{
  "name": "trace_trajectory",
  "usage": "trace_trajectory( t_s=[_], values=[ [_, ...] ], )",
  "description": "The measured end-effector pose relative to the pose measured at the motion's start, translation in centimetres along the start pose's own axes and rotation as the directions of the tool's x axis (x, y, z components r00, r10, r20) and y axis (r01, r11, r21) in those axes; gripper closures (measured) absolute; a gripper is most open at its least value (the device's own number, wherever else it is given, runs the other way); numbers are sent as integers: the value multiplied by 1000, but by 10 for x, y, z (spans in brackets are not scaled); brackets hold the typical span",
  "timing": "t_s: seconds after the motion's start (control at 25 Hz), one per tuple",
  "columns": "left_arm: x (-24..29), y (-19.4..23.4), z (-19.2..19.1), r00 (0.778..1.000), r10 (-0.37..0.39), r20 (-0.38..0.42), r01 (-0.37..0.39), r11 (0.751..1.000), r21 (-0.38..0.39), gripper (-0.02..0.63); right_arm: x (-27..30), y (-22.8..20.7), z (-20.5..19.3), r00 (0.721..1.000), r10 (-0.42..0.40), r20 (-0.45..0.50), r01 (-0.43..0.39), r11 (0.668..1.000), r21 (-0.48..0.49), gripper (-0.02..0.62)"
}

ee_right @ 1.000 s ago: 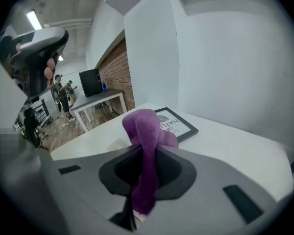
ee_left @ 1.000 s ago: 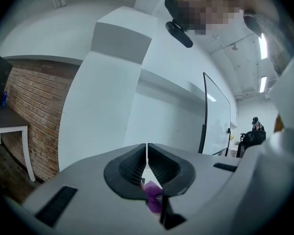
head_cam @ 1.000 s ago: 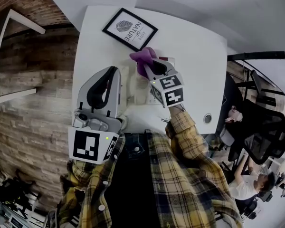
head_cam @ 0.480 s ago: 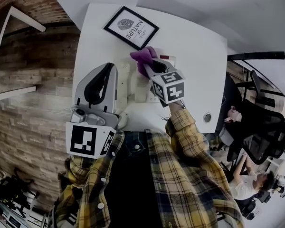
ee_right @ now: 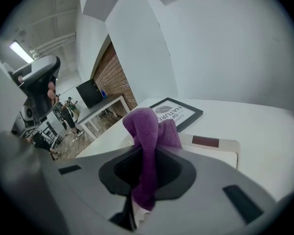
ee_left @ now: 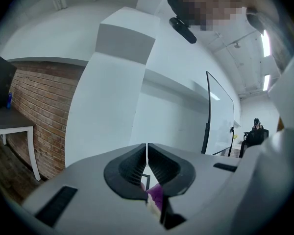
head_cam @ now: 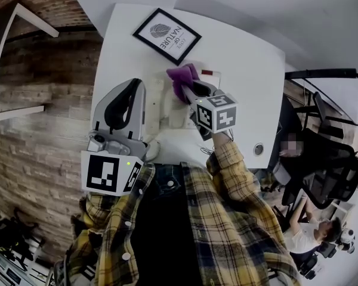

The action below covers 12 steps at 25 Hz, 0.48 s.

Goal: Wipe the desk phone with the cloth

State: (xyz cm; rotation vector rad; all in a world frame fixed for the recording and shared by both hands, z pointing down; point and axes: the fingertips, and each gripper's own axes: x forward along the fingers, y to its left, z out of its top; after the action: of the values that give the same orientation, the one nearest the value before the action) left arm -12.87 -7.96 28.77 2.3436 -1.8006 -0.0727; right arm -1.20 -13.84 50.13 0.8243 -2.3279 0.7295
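We see the purple cloth (ee_right: 148, 131) pinched between the fingers of the right gripper (ee_right: 147, 153). The fingers are closed on its middle. One bunched fold stands up past the fingertips, and a shorter tail hangs back behind them toward the gripper body. Just beyond the fingertips lies the desk phone (ee_right: 225, 154), a cream-white unit with a small dark red patch on its top face. The raised fold of cloth sits over the phone's near edge, but we cannot tell whether it is pressing on the surface. The phone rests on the white bench (ee_right: 264, 131).

Farther out past the fingertips, and slightly to their right, a black-framed picture (ee_right: 176, 112) with a leaf print lies flat on the bench, apart from the phone.

In the head view, the left gripper (ee_left: 147, 151) hangs to the left of the right fingers, over the bench's left side and beside the phone. Its own view shows its fingers shut tip to tip with nothing held between them. They point at a pale wall, and a sliver of purple shows through the gap lower down. A plaid sleeve (head_cam: 232, 165) leads back from the right gripper.

Left of the left fingers runs a brick wall (head_cam: 42, 100). Well to the right of the right fingers, past the bench edge, stand black office chairs (head_cam: 328, 165).
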Motion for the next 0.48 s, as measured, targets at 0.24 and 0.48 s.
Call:
trace_trajectory(
  t_s=[0.24, 0.48],
  values=[
    [-5, 0, 5, 1000, -4, 10, 4, 1000, 4, 584, -8, 9, -8, 1000, 24, 8, -24, 999, 36, 532],
    [-8, 1, 4, 1000, -3, 7, 3, 1000, 8, 584, -13, 23, -27, 998, 59, -16, -58, 997, 44, 532]
  ],
)
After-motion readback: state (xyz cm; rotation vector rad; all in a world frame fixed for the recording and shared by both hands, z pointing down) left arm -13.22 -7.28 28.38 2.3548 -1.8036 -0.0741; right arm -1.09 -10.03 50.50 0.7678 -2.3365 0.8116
